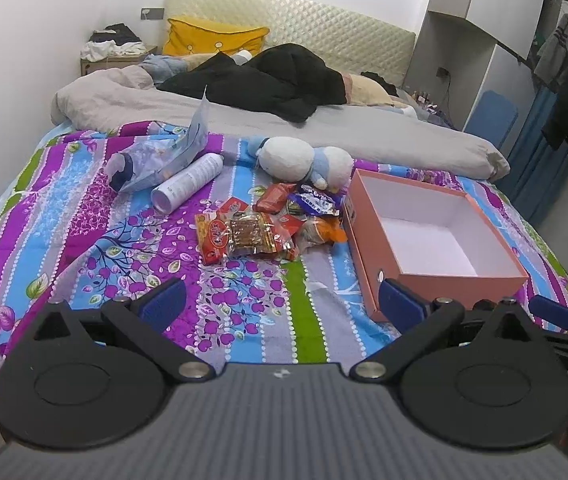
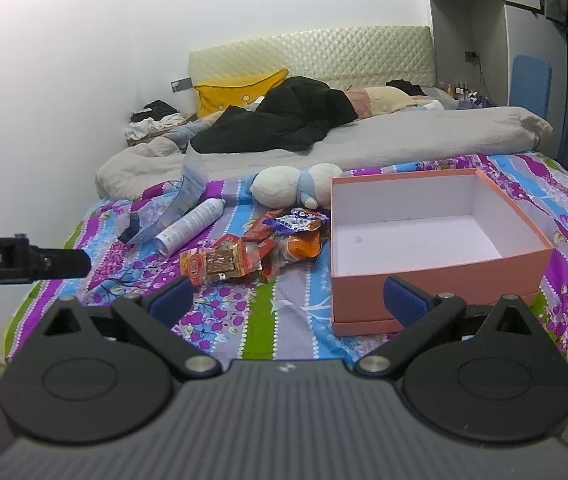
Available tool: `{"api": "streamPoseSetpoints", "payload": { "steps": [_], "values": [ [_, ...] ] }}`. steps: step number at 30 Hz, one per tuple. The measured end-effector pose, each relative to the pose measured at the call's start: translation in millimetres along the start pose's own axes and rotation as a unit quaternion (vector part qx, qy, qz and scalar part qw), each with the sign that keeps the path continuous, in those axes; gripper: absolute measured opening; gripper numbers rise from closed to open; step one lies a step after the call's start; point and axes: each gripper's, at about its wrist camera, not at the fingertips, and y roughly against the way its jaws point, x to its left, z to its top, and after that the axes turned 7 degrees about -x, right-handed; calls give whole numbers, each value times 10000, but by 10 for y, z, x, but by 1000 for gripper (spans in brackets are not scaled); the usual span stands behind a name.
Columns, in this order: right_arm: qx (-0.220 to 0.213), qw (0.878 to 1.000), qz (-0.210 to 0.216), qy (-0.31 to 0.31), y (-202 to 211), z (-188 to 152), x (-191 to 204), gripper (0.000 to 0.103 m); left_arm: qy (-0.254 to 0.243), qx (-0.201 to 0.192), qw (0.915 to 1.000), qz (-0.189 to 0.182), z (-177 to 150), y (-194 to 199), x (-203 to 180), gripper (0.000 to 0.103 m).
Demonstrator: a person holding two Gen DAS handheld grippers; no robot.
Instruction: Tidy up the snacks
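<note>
A pile of snack packets [image 1: 268, 224] in red, orange and purple wrappers lies on the patterned bedspread, also in the right wrist view [image 2: 260, 248]. An open, empty pink box [image 1: 431, 236] with a white inside stands just right of the pile, also in the right wrist view [image 2: 427, 240]. My left gripper [image 1: 282, 304] is open and empty, held over the near bedspread, short of the pile. My right gripper [image 2: 287, 298] is open and empty, near the box's front wall. The left gripper's side shows at the left edge of the right wrist view [image 2: 24, 264].
A white spray can [image 1: 188, 182], a crumpled clear plastic bag [image 1: 156, 160] and a white and blue plush toy [image 1: 303, 158] lie behind the pile. A grey duvet [image 1: 323, 128], black clothes and a yellow pillow fill the far bed. A wall runs along the left; wardrobe at right.
</note>
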Motion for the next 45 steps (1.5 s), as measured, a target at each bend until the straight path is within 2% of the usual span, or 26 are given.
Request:
{"api": "streamPoseSetpoints", "payload": {
  "steps": [38,45],
  "values": [
    [124,9999,72,-21,-35,-59,26,103,9,36,10000,-43,-60,0,-9,103],
    [204,9998,34,-60,-90,-49,-1,103,54,195,9998,-96,-99,-119,20,103]
  ]
}}
